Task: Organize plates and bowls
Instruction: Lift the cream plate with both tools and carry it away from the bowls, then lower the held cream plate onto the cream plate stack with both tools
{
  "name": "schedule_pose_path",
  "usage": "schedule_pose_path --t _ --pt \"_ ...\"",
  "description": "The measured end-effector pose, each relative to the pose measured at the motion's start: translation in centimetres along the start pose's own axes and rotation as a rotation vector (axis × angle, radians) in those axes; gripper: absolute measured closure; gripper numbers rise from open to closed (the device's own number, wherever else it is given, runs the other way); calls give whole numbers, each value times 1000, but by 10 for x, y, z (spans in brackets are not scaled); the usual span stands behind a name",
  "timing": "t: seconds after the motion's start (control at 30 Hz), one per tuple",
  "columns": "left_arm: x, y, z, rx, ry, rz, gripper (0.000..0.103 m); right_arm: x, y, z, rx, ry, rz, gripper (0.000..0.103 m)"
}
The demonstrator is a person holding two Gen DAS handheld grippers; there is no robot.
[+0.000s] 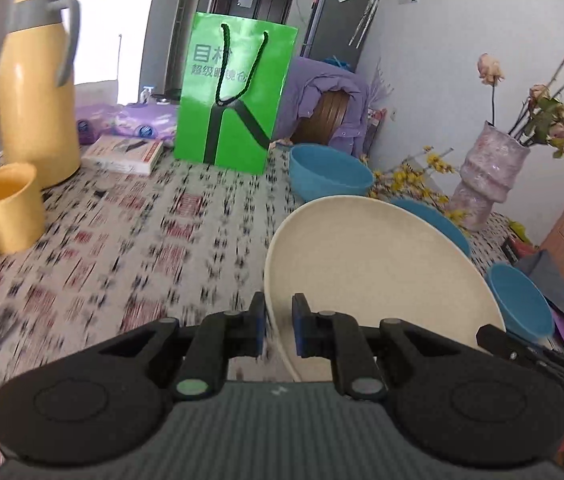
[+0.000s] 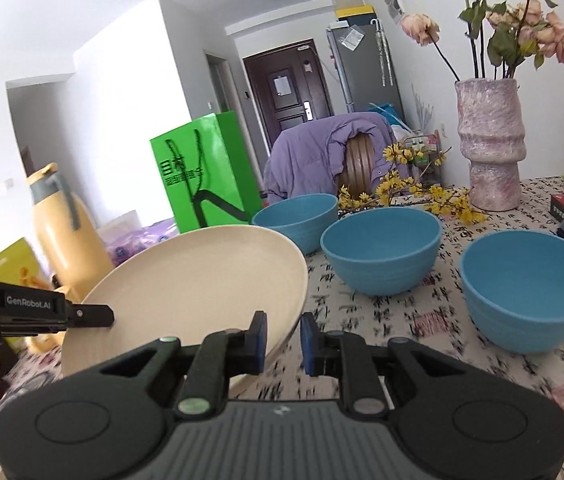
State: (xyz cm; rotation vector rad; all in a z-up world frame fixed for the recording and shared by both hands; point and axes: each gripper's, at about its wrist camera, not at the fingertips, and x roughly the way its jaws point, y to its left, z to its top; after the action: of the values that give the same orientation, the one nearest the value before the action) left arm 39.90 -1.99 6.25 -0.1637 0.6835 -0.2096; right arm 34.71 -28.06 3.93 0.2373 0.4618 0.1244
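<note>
One cream plate (image 2: 194,284) is tilting above the patterned surface (image 1: 130,240), lifted clear at its far side. The left tongs (image 1: 278,330) are straddling the plate's near rim, with a blue pad on each side; a sliver of gap shows, so whether they are truly clamping is hard to tell. The right tongs (image 2: 283,344) are standing apart, with the plate's lower edge sitting between their pads but not visibly pinched.

This looks like the step of carrying or handing over the plate. The next move probably calls for levelling it and setting it down on a bare patch of surface, away from the bowls, before any stacking.

Three blue bowls are standing upright behind and to the right: a far bowl (image 2: 296,220), a middle bowl (image 2: 382,250) and a near bowl (image 2: 530,290), each apart from the others. Beyond them are one pink vase (image 2: 490,144) of dried roses, one green paper bag (image 2: 206,168), one yellow flask (image 1: 38,92) and one yellow mug (image 1: 6,212).
</note>
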Motion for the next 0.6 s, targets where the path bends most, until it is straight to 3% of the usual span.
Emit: schedule_pose_path --t 0.2,0.4,0.6 --pt "-56 -11 -49 -55 -23 -19 89 -65 0 -26 -25 9 6 86" --pt "-103 -23 -115 -104 -44 -31 89 -129 -1 -73 -43 30 -8 86" --pt "-135 -32 -170 -78 -47 -7 89 -172 3 -118 -57 64 -38 86"
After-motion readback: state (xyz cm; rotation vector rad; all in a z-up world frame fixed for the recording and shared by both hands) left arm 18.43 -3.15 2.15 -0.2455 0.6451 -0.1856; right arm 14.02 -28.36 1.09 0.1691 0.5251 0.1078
